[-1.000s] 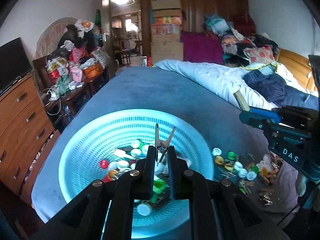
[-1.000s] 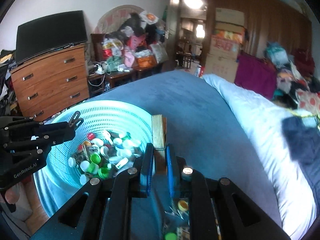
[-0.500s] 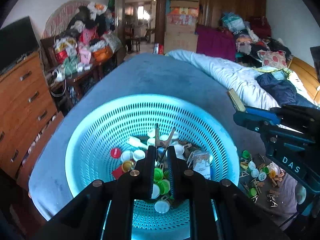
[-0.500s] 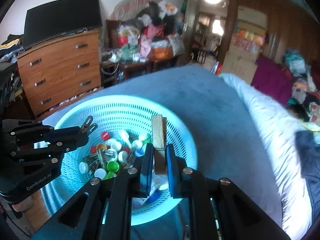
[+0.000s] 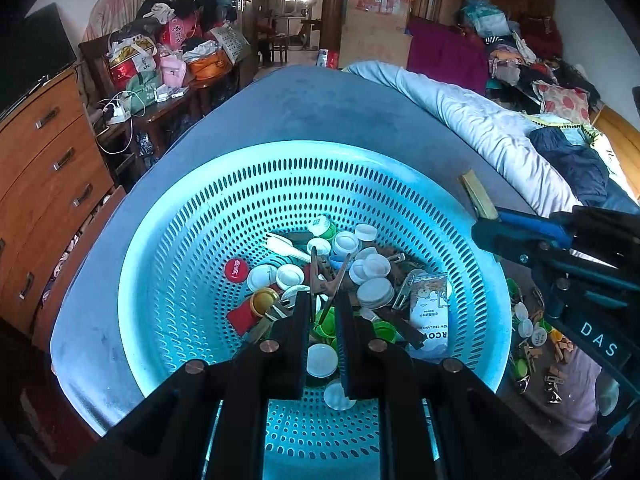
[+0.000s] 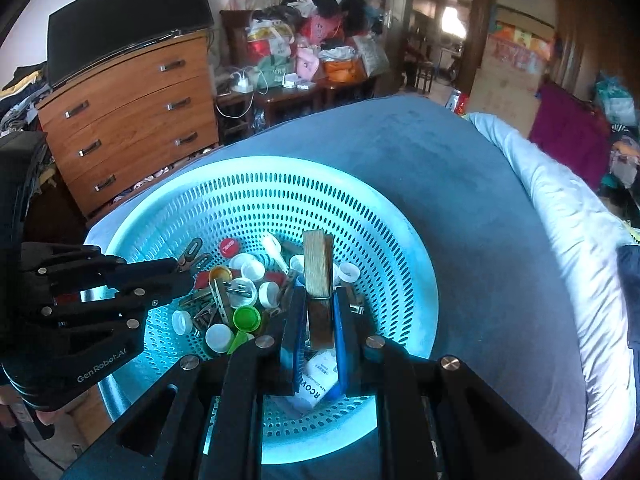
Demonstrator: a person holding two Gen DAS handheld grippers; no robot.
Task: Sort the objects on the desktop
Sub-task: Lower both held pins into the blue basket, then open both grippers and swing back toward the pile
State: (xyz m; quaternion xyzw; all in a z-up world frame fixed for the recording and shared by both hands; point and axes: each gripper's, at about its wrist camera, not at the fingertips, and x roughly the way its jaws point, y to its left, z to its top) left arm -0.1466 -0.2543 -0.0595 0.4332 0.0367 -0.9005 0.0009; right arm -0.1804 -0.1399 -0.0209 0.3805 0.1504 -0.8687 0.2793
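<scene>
A turquoise perforated basket (image 5: pixel 192 240) sits on the blue bed cover and holds several bottle caps, clothespins and a white packet (image 5: pixel 430 312). My left gripper (image 5: pixel 322 316) is shut on a brown metal clip (image 5: pixel 326 276) and holds it over the basket's middle. My right gripper (image 6: pixel 318 316) is shut on a wooden clothespin (image 6: pixel 318 264) and holds it above the basket's right half. The basket also shows in the right wrist view (image 6: pixel 384 224). The left gripper appears there at the left (image 6: pixel 180 268), the right one in the left wrist view (image 5: pixel 492 236).
Loose caps and clips (image 5: pixel 528 332) lie on the bed cover right of the basket. A white quilt (image 6: pixel 560 216) runs along the right. A wooden dresser (image 6: pixel 132 120) with a TV and a cluttered side table (image 5: pixel 160 80) stand to the left.
Both grippers have moved over the basket and lower toward its contents, each still holding its clip. The basket now fills more of both views.
</scene>
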